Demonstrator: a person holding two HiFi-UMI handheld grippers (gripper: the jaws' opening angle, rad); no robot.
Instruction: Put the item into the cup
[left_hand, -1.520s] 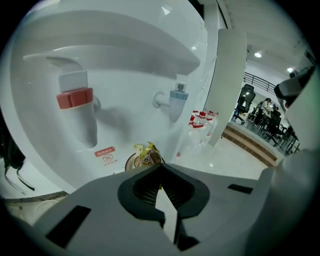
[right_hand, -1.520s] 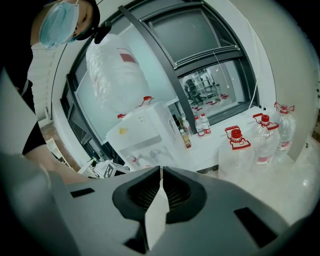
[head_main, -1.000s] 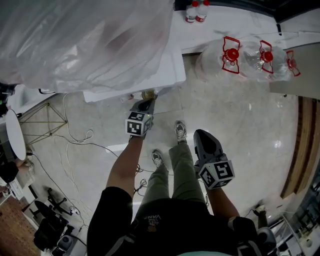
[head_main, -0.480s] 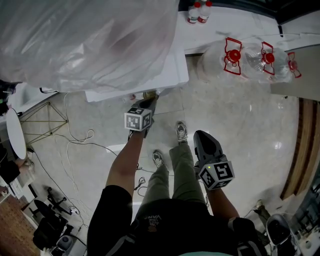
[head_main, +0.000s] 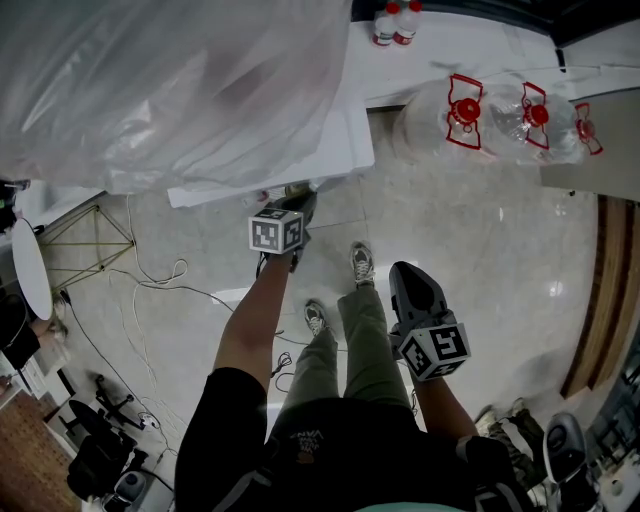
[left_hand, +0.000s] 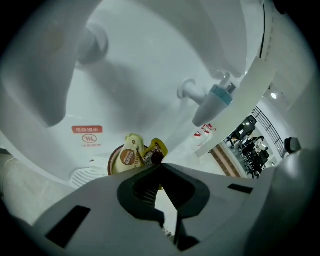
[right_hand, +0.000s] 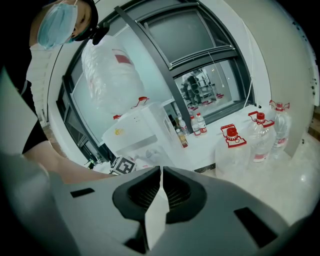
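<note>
Presently the left gripper (left_hand: 159, 166) is clenched at its tips on a small yellow sachet (left_hand: 157, 148). The sachet stands at the mouth of a brown-rimmed paper cup (left_hand: 112, 162), beside a cream sachet (left_hand: 130, 156), on the white water dispenser (left_hand: 150, 75). The right gripper (right_hand: 160, 169) hangs well apart, its jaws pressed together on nothing.

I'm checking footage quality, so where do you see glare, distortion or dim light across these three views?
Head view: bright glare spots on the glossy floor; the translucent jug looks hazy. Left gripper view: strong fisheye bending, black corners, the cup and the yellow sachet dimly lit. Right gripper view: the same fisheye bows the window frame; light is even.
</note>
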